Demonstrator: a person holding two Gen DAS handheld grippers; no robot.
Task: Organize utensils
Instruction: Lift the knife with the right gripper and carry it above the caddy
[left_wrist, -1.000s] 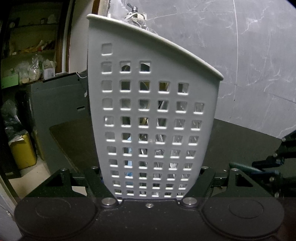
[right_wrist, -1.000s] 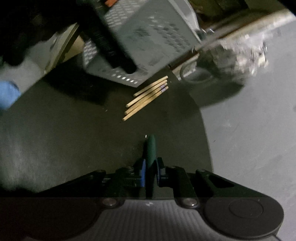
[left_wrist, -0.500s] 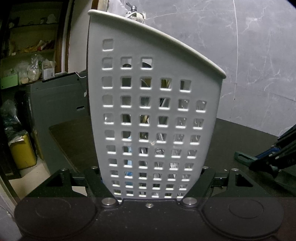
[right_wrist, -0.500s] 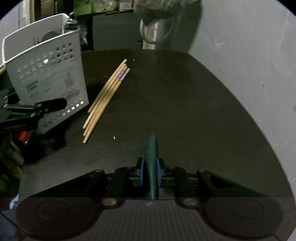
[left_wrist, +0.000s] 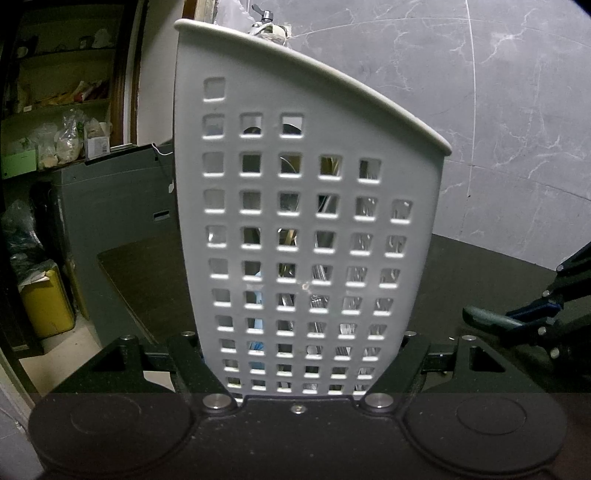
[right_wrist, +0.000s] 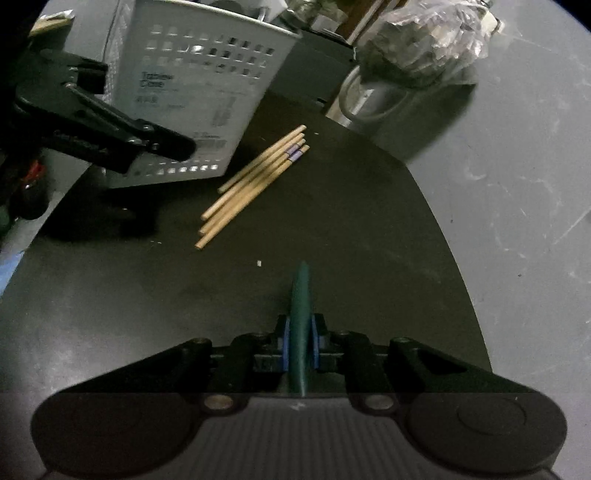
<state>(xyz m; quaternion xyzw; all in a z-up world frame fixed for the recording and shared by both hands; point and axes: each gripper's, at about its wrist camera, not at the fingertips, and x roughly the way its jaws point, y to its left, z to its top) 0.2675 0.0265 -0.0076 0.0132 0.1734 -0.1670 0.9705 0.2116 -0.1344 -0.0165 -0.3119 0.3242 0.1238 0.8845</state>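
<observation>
Right tongs (right_wrist: 300, 343) clamped on a dark green utensil handle (right_wrist: 301, 317), above the dark surface (right_wrist: 332, 229). Beyond: four wooden chopsticks (right_wrist: 255, 184) lying beside the white perforated basket (left_wrist: 306, 229), which the left tongs (left_wrist: 299, 365) grip by its sides.

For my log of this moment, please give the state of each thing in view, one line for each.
Left claw: shut on the white basket, which stands upright.
Right claw: shut on the green handle.
Chopsticks: lying loose on the dark table, beside the basket.
</observation>
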